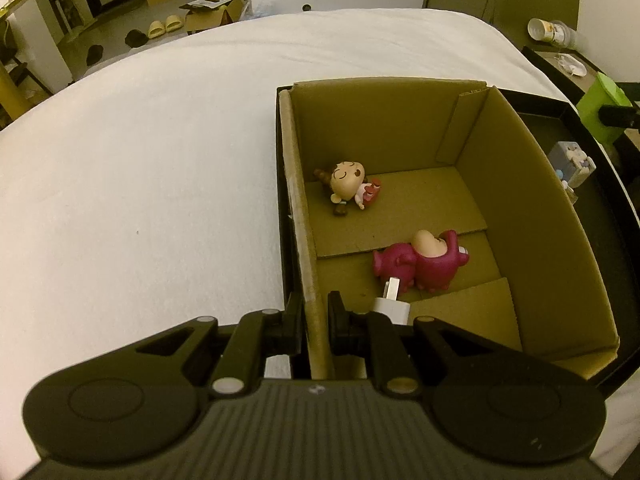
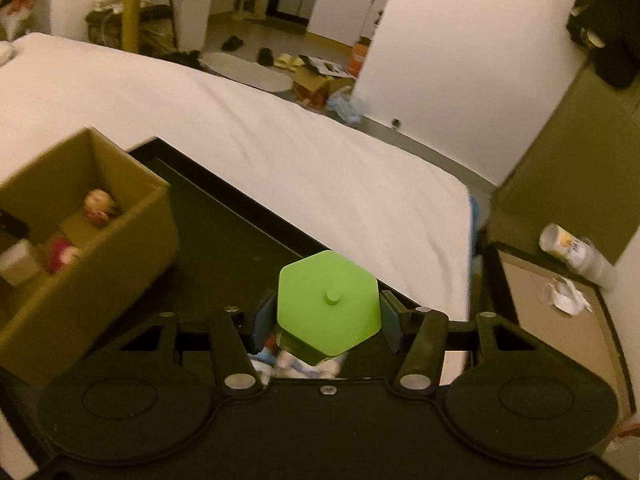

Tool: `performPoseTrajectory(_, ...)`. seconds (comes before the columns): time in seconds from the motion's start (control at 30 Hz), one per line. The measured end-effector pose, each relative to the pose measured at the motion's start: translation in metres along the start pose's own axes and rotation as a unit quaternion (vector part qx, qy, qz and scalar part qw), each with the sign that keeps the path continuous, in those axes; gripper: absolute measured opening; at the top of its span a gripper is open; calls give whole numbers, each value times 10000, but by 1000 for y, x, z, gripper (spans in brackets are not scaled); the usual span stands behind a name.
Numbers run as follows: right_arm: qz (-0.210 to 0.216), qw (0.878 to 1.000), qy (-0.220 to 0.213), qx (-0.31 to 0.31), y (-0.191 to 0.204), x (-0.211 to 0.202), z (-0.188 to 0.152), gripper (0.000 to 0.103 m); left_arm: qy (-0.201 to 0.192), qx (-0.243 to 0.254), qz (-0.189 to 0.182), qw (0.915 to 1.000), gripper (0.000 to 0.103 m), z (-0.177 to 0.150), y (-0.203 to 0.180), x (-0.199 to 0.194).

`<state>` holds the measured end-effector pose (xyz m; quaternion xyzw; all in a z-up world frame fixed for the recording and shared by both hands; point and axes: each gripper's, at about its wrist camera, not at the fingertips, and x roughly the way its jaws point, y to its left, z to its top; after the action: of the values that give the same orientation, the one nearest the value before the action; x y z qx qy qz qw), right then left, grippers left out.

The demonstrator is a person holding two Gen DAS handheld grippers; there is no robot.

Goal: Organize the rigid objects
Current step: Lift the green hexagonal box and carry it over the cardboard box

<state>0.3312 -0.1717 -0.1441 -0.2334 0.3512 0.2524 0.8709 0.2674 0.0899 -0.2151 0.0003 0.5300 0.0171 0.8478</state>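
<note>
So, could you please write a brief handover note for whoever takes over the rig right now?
Left tongs: shut on the near-left wall of the cardboard box, steadying it.
Right tongs: shut on a green hexagonal-lidded container, held above the black tray, to the right of the box.
In the box already: a brown-haired doll figure, a pink bear-suit figure and a white charger plug.
Left: probably put the green container in the box. A small pale-blue figure sits on the tray beyond the box's right wall, likely next.
</note>
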Motion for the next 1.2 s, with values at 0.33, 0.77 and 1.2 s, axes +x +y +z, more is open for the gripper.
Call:
performPoseTrajectory(0.33, 330, 9991, -187, -183, 25, -6, 24, 53, 3, -10, -4, 10000, 11, 0, 0, -1)
performPoseTrajectory(0.77, 718, 9959, -370, -401, 67, -21, 53, 53, -39, -7, -35, 10000, 12, -1, 1, -1)
performPoseTrajectory(1.2, 916, 9924, -518, -633, 106, -35, 71, 53, -61, -59, -112, 9999, 12, -2, 6, -2)
